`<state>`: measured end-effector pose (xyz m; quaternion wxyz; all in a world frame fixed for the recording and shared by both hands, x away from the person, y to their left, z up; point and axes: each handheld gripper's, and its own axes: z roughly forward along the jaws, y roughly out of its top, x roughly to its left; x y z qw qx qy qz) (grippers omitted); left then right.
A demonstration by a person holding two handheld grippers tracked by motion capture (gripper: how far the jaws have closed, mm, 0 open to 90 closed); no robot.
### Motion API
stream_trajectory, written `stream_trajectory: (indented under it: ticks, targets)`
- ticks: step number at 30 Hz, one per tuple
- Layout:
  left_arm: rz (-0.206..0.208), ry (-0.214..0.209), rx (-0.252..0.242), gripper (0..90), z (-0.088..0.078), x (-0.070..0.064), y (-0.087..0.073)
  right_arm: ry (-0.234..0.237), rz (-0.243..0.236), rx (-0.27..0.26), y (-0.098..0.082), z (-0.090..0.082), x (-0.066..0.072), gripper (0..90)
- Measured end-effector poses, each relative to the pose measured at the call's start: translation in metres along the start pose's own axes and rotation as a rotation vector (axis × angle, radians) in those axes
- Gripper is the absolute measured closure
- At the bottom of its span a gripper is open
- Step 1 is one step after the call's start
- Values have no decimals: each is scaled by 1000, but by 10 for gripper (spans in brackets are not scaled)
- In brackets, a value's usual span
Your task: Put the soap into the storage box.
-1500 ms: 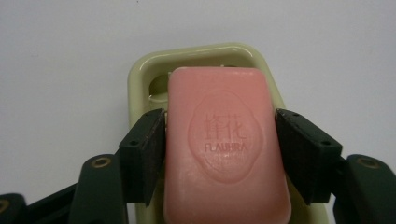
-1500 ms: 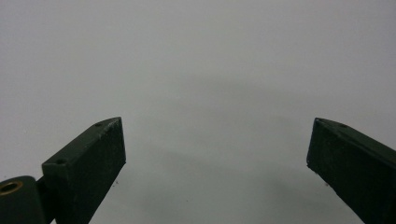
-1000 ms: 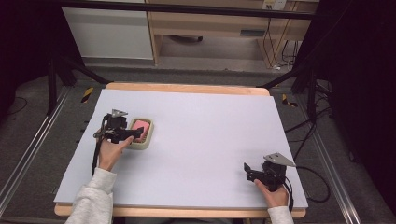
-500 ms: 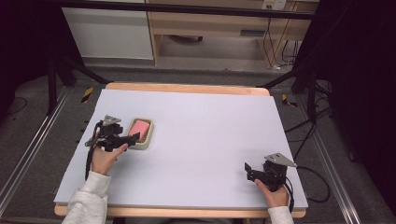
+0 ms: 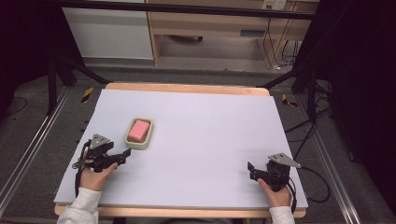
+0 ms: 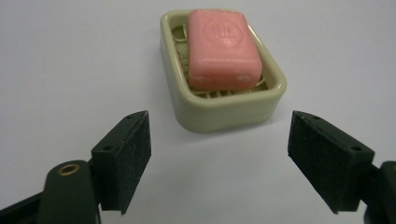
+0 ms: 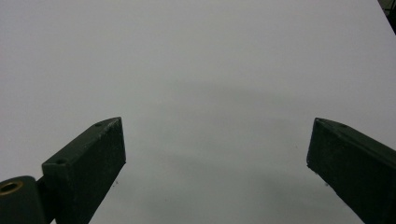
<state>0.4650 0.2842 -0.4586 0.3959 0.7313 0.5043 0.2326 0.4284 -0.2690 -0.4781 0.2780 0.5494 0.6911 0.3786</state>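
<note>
Pink soap (image 6: 224, 46) lies flat in beige soap dish (image 5: 139, 143), left half of table (image 5: 210, 126). Left gripper (image 6: 219, 161) near dish, jaws spread wide, empty, aimed at it, likely lining up. Right gripper (image 5: 253, 171) well apart, jaws wide, empty, seemingly idle.

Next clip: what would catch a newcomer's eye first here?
The pink soap bar lying in a pale green soap dish, left of centre on the white table, is the only colour in the scene. The left gripper sits just short of the dish with jaws wide open, touching nothing. The right gripper rests open near the table's front right corner.
</note>
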Motion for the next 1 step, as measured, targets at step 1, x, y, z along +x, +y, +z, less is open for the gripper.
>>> stream_trajectory:
  ticks: [1]
  targets:
    - [0, 0, 0, 208, 0, 0, 0, -3, 1, -1, 0, 0, 0, 48]
